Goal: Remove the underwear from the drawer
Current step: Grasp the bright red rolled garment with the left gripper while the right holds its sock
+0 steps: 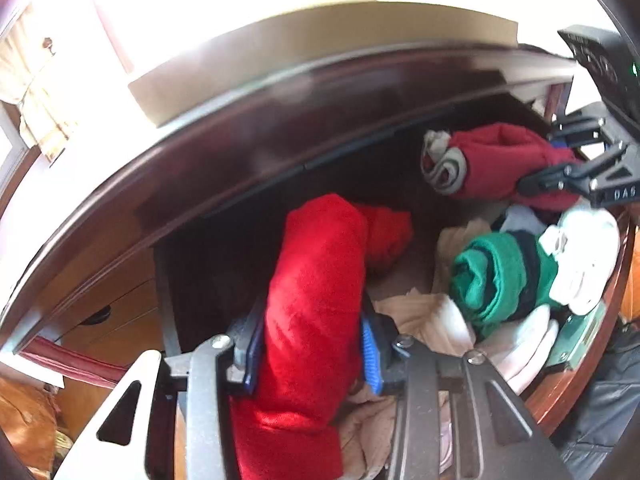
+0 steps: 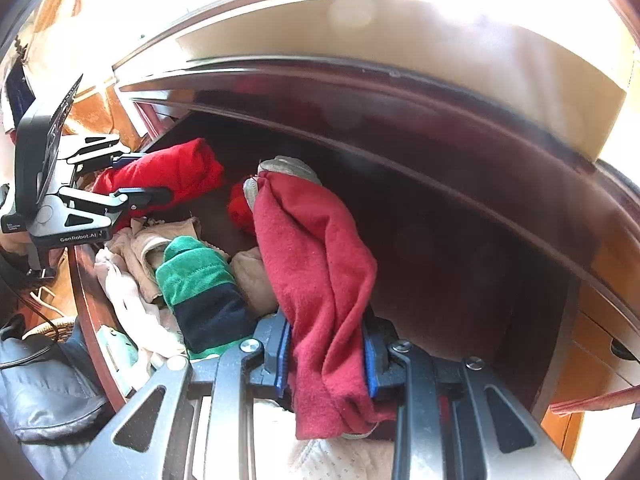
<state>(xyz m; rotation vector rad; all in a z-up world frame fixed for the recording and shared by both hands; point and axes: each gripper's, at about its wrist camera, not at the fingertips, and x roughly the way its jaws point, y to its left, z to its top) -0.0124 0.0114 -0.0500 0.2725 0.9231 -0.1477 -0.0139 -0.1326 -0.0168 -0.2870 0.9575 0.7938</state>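
Observation:
My left gripper [image 1: 312, 356] is shut on a bright red piece of underwear [image 1: 316, 280] and holds it above the open drawer [image 1: 592, 344]. My right gripper [image 2: 326, 360] is shut on a darker red piece of underwear with a grey waistband [image 2: 316, 264], also lifted over the drawer. Each gripper shows in the other's view: the right one [image 1: 536, 184] at the upper right, the left one [image 2: 148, 176] at the upper left with the bright red cloth [image 2: 176, 172].
The drawer holds a green and navy rolled garment [image 1: 504, 272] [image 2: 200, 292], beige cloth [image 1: 424, 320] and white items [image 1: 584, 256]. The dark wooden dresser top [image 1: 280, 128] overhangs the drawer, with a pale box [image 1: 320, 48] on it.

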